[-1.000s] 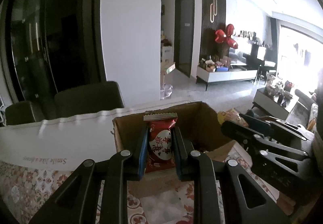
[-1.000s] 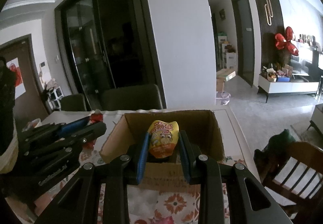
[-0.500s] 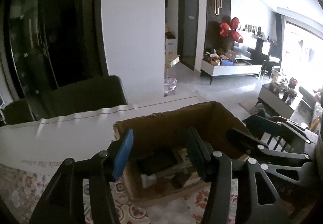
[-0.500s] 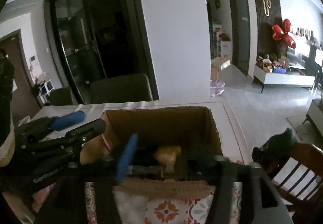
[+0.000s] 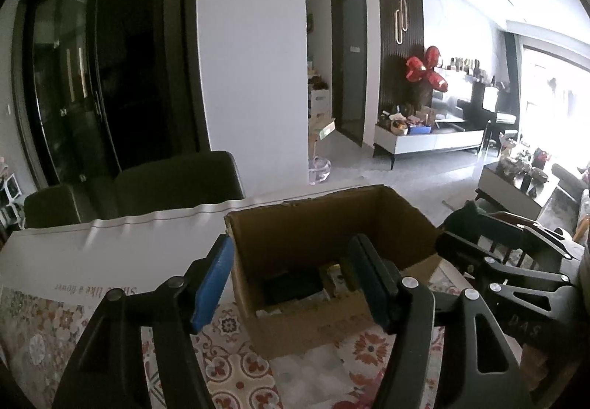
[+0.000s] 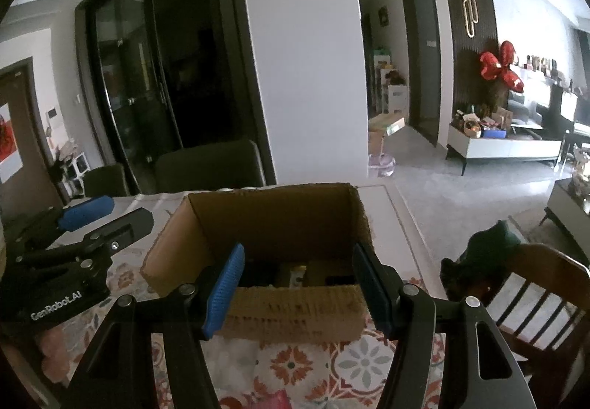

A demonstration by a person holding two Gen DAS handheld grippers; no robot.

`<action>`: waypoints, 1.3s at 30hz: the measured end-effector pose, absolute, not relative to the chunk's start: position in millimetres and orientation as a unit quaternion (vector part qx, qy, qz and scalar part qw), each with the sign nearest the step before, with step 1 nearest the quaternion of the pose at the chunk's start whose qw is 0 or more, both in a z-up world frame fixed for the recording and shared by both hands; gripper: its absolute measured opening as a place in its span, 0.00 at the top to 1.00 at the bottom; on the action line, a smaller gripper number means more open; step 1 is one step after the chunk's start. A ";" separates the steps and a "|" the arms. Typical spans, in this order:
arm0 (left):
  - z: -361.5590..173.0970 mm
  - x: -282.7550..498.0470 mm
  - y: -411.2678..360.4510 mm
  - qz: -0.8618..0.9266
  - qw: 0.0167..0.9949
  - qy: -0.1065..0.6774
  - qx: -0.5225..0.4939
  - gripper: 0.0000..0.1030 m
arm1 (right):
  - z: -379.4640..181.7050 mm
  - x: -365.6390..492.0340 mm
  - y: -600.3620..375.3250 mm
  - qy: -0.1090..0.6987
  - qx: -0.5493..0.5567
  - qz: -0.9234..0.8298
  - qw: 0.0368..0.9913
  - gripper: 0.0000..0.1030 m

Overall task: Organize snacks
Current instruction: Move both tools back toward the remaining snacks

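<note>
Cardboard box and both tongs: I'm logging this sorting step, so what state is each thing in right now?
Cardboard box: upright on the patterned tablecloth, top open, packets lying inside.
Left tongs: jaws opening, nothing between the pads.
Right tongs: open, empty, in front of the box.
Glass doors: shut.

— How does the left gripper (image 5: 291,276) stand?

— Angled downward, its jaws apart and opening wider, one blue-padded finger (image 5: 212,285) on the left and a dark one on the right, nothing pinched between them.

— And the right gripper (image 6: 297,283)?

— Tilted down the same way, jaws spread, empty between the pads. It sits just beside the left one; each shows at the edge of the other's view.

— Any hand visible?

— Hard to say; the frame edges are too dark.
</note>
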State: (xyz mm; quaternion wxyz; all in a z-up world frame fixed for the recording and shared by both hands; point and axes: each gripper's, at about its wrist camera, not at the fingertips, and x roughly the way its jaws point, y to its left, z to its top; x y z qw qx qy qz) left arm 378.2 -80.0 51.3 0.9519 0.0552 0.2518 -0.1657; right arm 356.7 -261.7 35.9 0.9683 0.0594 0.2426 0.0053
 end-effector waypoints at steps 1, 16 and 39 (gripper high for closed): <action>51.8 373.6 -79.7 -0.170 0.952 0.249 0.056 0.37 | 36.9 352.0 -261.8 0.239 0.059 0.003 0.969 0.40; 47.9 302.5 -88.9 -0.210 0.948 0.216 0.100 0.33 | 35.9 277.2 -270.1 0.220 0.058 -0.028 0.973 0.31; -17.8 262.7 -113.0 -0.260 0.917 0.262 0.151 0.29 | -28.4 219.9 -289.9 0.282 0.062 -0.085 0.954 0.31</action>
